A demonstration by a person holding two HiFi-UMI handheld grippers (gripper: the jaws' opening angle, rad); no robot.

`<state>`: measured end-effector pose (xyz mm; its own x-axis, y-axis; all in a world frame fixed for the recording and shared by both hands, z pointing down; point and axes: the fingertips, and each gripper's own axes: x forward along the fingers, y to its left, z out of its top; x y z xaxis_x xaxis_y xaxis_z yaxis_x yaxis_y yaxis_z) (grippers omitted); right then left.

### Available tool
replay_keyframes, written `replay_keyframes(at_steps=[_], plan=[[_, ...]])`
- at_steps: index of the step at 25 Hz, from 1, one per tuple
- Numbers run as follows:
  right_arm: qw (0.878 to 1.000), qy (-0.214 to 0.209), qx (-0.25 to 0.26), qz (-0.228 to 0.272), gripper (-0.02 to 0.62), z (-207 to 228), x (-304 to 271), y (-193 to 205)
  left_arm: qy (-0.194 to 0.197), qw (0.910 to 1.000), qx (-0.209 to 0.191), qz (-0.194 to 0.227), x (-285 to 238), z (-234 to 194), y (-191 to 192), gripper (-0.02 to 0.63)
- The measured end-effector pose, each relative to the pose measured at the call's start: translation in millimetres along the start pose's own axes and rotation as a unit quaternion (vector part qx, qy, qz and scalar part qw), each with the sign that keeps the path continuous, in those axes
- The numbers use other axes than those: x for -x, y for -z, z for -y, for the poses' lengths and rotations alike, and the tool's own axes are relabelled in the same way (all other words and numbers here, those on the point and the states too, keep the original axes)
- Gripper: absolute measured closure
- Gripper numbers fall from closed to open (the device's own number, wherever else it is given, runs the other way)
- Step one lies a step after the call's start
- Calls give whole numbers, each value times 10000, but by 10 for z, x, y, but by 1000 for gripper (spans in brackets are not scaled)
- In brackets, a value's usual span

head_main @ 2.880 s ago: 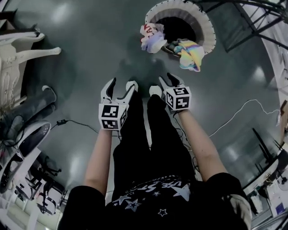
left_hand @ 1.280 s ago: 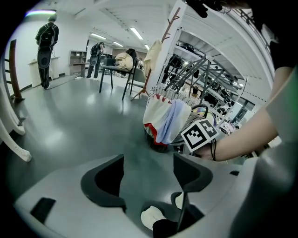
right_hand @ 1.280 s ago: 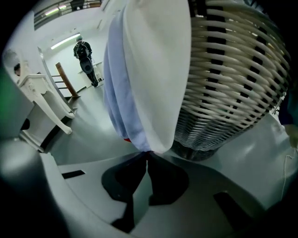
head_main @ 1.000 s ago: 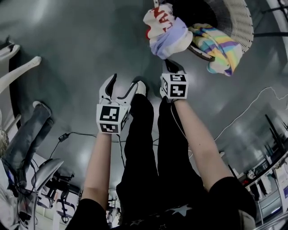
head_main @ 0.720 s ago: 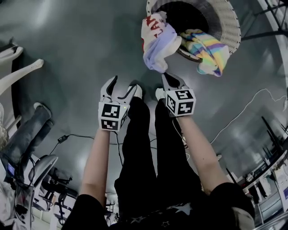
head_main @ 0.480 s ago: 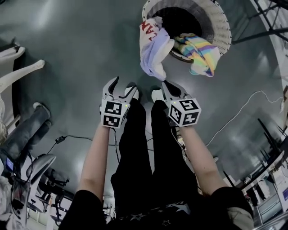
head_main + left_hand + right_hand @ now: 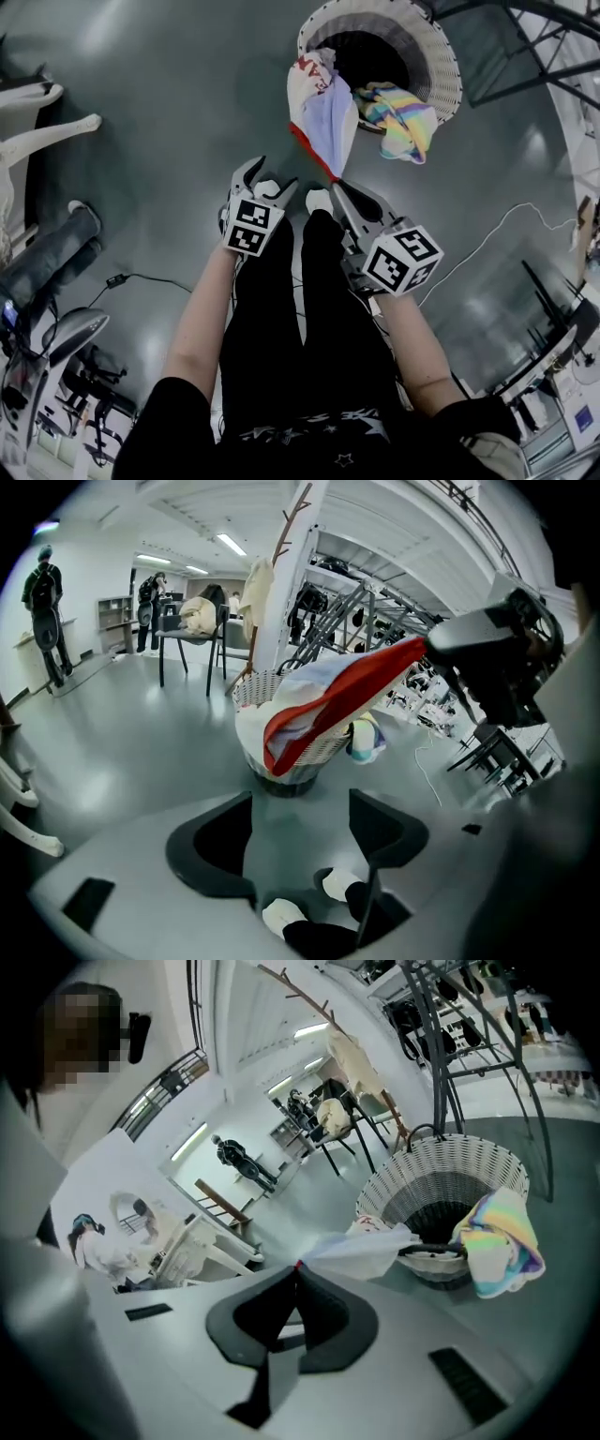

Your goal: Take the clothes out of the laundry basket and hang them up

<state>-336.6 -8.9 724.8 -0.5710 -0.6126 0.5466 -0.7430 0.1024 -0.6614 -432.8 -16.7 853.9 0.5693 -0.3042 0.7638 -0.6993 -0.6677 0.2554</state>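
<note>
A white wicker laundry basket (image 7: 441, 56) stands on the grey floor ahead of me. A white garment with a red trim (image 7: 319, 112) stretches from its rim up to my right gripper (image 7: 335, 185), which is shut on the trimmed corner. In the right gripper view the jaws (image 7: 297, 1269) meet on that corner, with the garment (image 7: 366, 1251) trailing to the basket (image 7: 441, 1185). A rainbow-striped cloth (image 7: 398, 117) hangs over the basket's near rim. My left gripper (image 7: 270, 176) is open and empty beside the right one, with the red trim (image 7: 328, 705) ahead of it.
A white chair (image 7: 37, 122) and a dark cushion (image 7: 47, 253) lie at the left. A metal rack (image 7: 525, 37) stands right of the basket, and a white cable (image 7: 487, 239) runs over the floor. Chairs (image 7: 187, 639) and a coat stand (image 7: 281, 574) are behind the basket.
The right gripper has risen toward me with the white garment, drawing it out of the basket into a long stretch. The left gripper has lifted a little and stayed open.
</note>
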Motion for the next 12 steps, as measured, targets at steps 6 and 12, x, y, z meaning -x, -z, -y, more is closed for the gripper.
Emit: replay_keyframes(at_steps=[6, 12], plan=[[9984, -108, -355, 421, 581, -180, 356, -546, -36, 9996, 80, 275, 13, 78, -308, 268], [9980, -173, -378, 475, 581, -169, 478, -702, 53, 9984, 342, 438, -310, 74, -519, 268]])
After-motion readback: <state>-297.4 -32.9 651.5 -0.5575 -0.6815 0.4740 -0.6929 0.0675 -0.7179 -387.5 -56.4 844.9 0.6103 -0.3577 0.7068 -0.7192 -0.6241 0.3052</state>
